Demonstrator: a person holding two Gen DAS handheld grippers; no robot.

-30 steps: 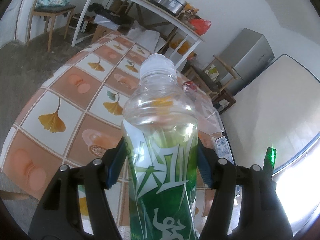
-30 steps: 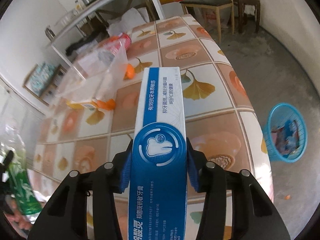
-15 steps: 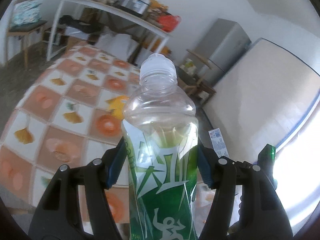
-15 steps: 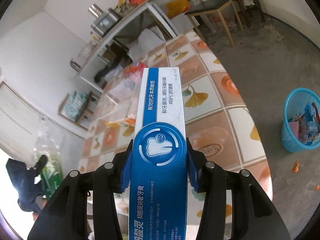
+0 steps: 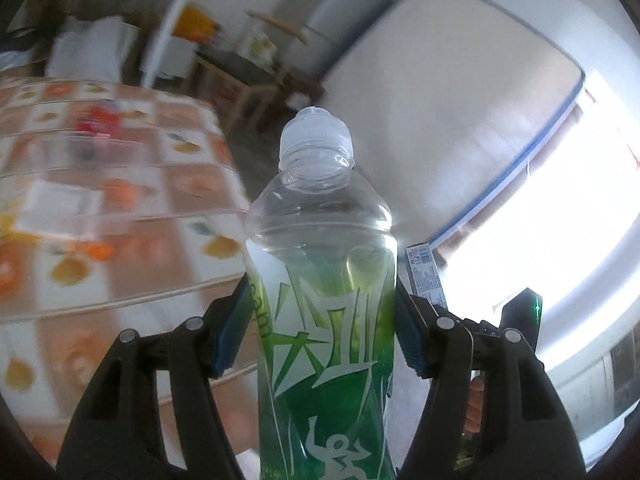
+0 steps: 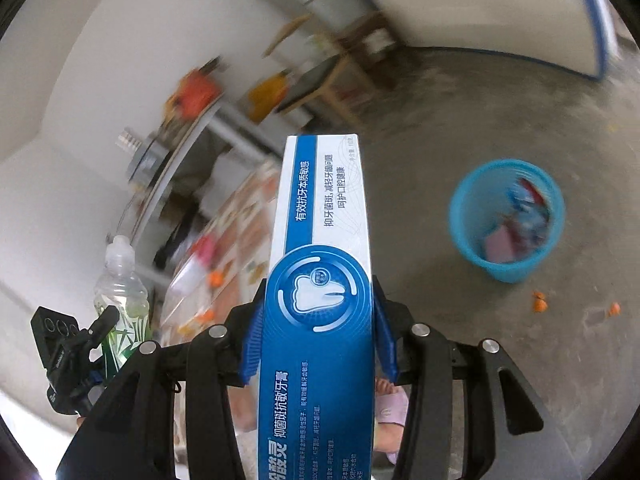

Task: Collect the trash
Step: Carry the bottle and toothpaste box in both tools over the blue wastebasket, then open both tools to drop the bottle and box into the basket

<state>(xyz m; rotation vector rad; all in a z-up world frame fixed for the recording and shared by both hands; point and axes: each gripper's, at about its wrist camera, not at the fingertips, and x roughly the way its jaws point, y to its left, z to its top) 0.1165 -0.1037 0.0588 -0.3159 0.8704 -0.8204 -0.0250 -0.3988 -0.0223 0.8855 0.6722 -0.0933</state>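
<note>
The right gripper [image 6: 316,340] clamps a blue-and-white toothpaste box [image 6: 320,280] printed 抑菌斑抗敏牙膏, held above the floor near a blue bin [image 6: 506,220]; the left gripper [image 5: 322,320] grips a clear bottle [image 5: 320,280] with a green label beside the table's edge [image 5: 224,280]

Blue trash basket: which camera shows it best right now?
The right wrist view. The blue trash basket stands in full on the concrete floor, right of the toothpaste box held by the right hand-held gripper, with wrappers visible inside. The left wrist view does not show the basket at all.
</note>
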